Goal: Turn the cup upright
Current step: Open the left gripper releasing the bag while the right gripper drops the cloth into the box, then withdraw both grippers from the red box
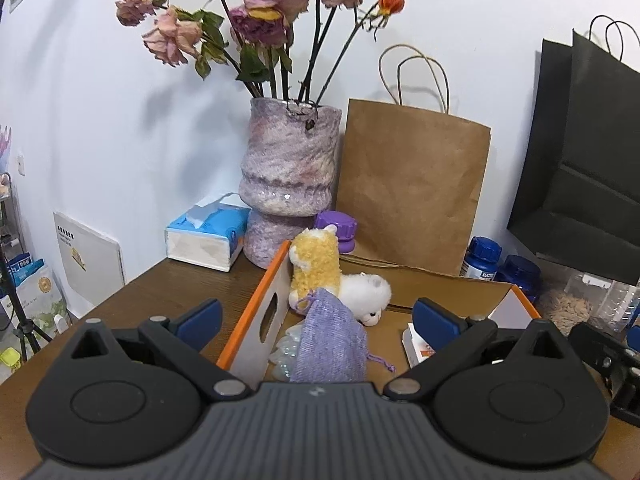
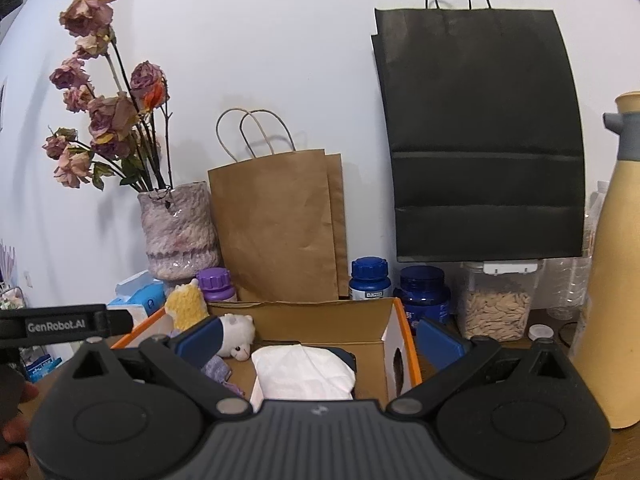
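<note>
Left gripper (image 2: 66, 326) lettered "GenRobot.AI"

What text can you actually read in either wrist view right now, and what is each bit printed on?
"GenRobot.AI": white letters on the black body of the left gripper, seen in the right wrist view.
White label on the blue-capped bottle: too blurred to read.
Print on the wall plate: too small to read.
Packages on the floor: characters show, not legible.
Small carton in the cardboard box: orange print, unreadable.
</note>
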{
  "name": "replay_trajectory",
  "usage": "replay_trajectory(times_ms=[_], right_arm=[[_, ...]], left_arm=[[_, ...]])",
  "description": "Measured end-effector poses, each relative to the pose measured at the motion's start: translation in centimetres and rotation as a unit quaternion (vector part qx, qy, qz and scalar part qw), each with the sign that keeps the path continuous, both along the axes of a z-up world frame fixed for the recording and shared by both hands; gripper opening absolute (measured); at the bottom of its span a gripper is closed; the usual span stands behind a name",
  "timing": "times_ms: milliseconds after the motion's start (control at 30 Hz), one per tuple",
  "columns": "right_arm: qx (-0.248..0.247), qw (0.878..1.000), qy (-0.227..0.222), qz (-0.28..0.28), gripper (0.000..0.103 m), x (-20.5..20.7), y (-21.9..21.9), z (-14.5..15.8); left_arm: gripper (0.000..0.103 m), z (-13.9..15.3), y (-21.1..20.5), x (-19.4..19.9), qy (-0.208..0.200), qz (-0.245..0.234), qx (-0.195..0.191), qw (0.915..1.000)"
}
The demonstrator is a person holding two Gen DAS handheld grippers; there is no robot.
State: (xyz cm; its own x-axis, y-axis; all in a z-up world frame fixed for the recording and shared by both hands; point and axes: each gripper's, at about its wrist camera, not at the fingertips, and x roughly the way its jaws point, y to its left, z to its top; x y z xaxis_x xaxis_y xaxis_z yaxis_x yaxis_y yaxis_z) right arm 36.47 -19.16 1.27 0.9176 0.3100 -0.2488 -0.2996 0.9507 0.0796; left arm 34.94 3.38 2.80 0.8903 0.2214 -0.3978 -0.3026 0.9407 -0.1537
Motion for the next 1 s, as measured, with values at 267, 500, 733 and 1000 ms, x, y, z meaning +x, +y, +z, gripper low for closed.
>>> replay_trajectory(times_ms=[267, 500, 733, 1000], right_arm=[[-0.018, 1.000, -0.012, 0.002, 0.103, -2.9, -0.8, -0.3], [-0.040, 0.999, -0.013, 0.006, 0.103, -5.4, -1.4, -0.9], [-0.040, 0.999, -0.004, 0.005, 0.103, -7.8, -2.1, -1.5], [-0.039, 0.999, 0.007, 0.006, 0.103, -10.6, -2.1, -2.1]], left_arm=[[0.103, 0.3, 0.2, -2.8, -0.009, -0.001, 0.013, 0.9999], [0.103, -0.1, 0.7, -5.0, -0.010, -0.004, 0.022, 0.9997], [0.103, -0.4, 0.8, -7.3, -0.009, -0.014, 0.035, 0.9992], [0.103, -0.4, 0.5, -10.2, -0.016, -0.037, 0.047, 0.9981]])
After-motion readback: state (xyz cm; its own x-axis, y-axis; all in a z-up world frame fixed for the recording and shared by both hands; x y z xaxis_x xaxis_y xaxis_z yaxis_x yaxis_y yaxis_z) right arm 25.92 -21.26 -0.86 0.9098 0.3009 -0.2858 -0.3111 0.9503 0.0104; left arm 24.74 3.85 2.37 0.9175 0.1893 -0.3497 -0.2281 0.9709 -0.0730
